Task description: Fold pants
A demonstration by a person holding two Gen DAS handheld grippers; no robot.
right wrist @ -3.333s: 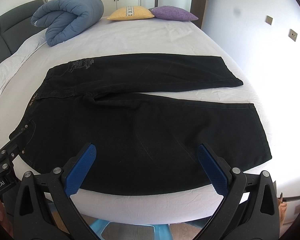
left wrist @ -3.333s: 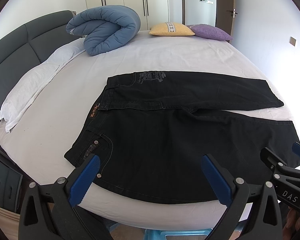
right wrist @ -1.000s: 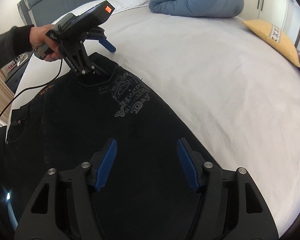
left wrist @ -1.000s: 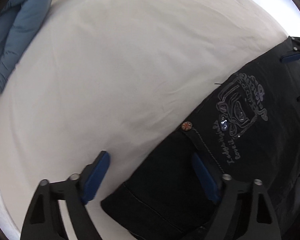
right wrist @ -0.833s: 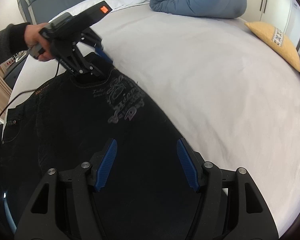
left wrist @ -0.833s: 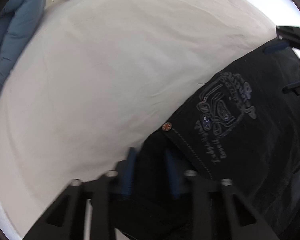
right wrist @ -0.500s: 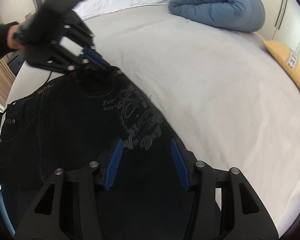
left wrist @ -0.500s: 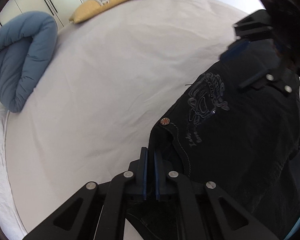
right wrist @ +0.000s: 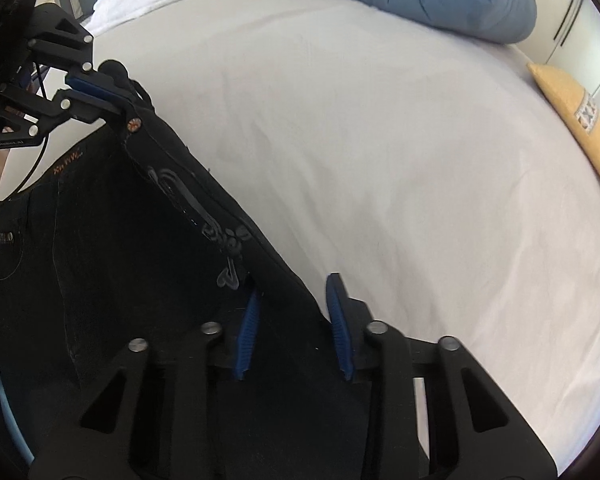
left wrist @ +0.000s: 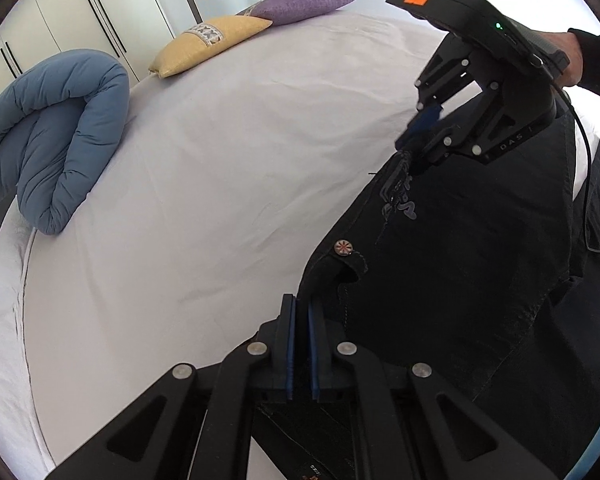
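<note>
The pants point(left wrist: 460, 264) are black, with grey embroidery and a copper-coloured button point(left wrist: 343, 247). The sheet point(left wrist: 228, 152) is white. Far left lies a blue duvet point(left wrist: 56, 136); farther off, a yellow cushion point(left wrist: 208, 42) with a patterned band, and a purple cushion point(left wrist: 300, 2). The gripper pads point(right wrist: 249, 328) are blue.

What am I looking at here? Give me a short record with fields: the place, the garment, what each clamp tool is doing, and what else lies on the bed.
place: bed with a white sheet
garment: black pants, far edge lifted
left gripper: shut on the pants at the waistband corner
right gripper: jaws have just been closing, pants edge between them, pads not yet pressing
also on bed: blue duvet, yellow pillow, purple pillow
</note>
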